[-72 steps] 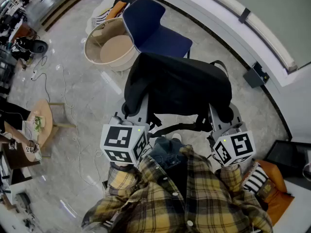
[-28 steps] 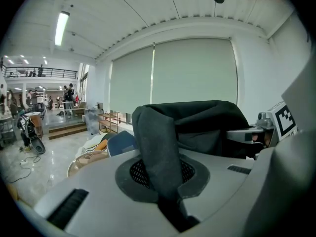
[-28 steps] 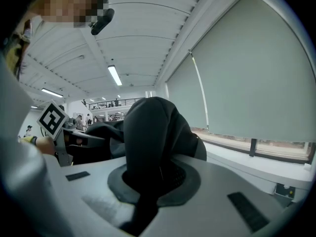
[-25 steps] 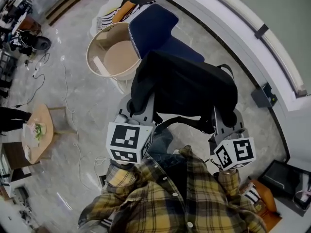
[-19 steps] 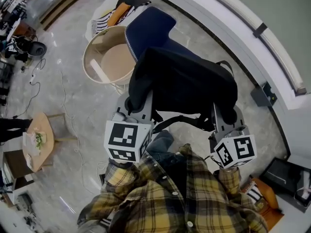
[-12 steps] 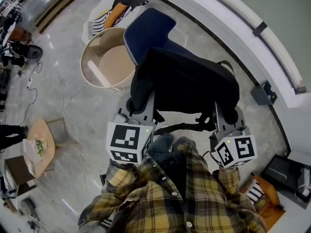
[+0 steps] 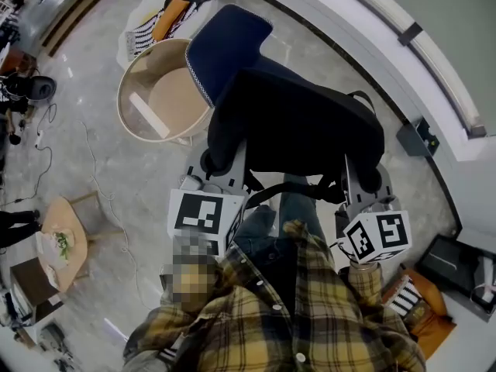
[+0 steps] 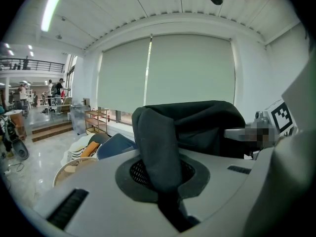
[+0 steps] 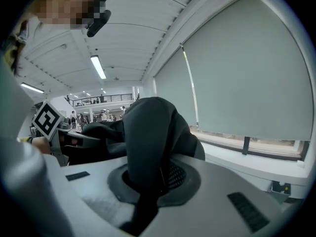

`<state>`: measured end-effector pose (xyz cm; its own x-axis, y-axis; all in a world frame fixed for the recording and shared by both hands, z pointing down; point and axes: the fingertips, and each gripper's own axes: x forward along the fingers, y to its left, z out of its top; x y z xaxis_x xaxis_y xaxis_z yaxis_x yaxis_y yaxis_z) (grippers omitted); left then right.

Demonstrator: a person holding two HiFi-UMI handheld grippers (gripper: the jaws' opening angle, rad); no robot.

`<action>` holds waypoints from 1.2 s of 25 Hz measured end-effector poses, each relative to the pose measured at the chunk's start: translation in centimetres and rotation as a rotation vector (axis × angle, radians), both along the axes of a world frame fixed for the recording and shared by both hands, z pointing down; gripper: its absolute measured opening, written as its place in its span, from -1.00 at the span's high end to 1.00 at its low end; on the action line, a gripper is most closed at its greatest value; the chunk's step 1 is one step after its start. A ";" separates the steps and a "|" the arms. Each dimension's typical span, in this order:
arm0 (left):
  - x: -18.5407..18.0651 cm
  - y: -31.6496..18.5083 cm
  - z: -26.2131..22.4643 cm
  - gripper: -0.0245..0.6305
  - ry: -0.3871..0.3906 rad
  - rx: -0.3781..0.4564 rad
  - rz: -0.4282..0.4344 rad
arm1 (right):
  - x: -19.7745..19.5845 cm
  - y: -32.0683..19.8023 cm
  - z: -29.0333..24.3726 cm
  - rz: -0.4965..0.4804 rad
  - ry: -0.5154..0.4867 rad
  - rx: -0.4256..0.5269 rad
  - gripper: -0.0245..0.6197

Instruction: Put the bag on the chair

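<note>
A black bag (image 7: 298,126) hangs in the air between my two grippers, over the seat of a dark blue chair (image 7: 226,43) whose backrest shows beyond it. My left gripper (image 7: 225,161) is shut on the bag's left edge, and black fabric (image 8: 158,147) is pinched between its jaws. At the bag's right edge, my right gripper (image 7: 359,178) is shut on a fold of the same fabric (image 9: 147,137). The chair (image 8: 114,144) also shows low in the left gripper view. The seat is mostly hidden under the bag.
A round beige tub (image 7: 159,99) stands against the chair's left side, with striped and orange cushions (image 7: 153,23) behind it. A small wooden table (image 7: 63,231) and floor cables lie at far left. A curved white ledge (image 7: 364,33) and a grey box (image 7: 416,136) run along the right.
Both grippers carried the bag forward and slightly down toward the chair. The bag now covers more of the seat. Neither grip has changed.
</note>
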<state>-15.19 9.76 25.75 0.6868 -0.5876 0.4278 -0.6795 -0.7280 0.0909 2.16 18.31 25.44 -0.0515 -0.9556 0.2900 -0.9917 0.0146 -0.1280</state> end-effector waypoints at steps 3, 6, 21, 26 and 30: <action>0.2 -1.2 -0.1 0.80 -0.001 0.006 -0.017 | 0.4 -1.6 0.1 -0.019 0.000 0.005 0.84; 0.9 -2.8 -0.2 0.80 -0.005 0.008 -0.040 | 1.2 -3.7 0.1 -0.047 -0.005 0.005 0.84; 9.6 -15.5 -1.3 0.80 -0.013 0.007 -0.230 | 10.9 -18.7 -0.8 -0.221 -0.004 -0.011 0.84; 12.2 -18.8 -1.9 0.80 -0.010 0.023 -0.310 | 13.9 -23.4 -1.4 -0.305 0.002 0.000 0.84; 13.4 -20.4 -1.6 0.80 -0.009 0.025 -0.362 | 15.1 -26.0 -1.4 -0.362 0.012 0.011 0.84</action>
<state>-1.75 -10.61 24.15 0.4289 -0.8024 0.4150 -0.8942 -0.4424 0.0688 17.25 -7.69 24.01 -0.3839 -0.8791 0.2824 -0.9234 0.3665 -0.1144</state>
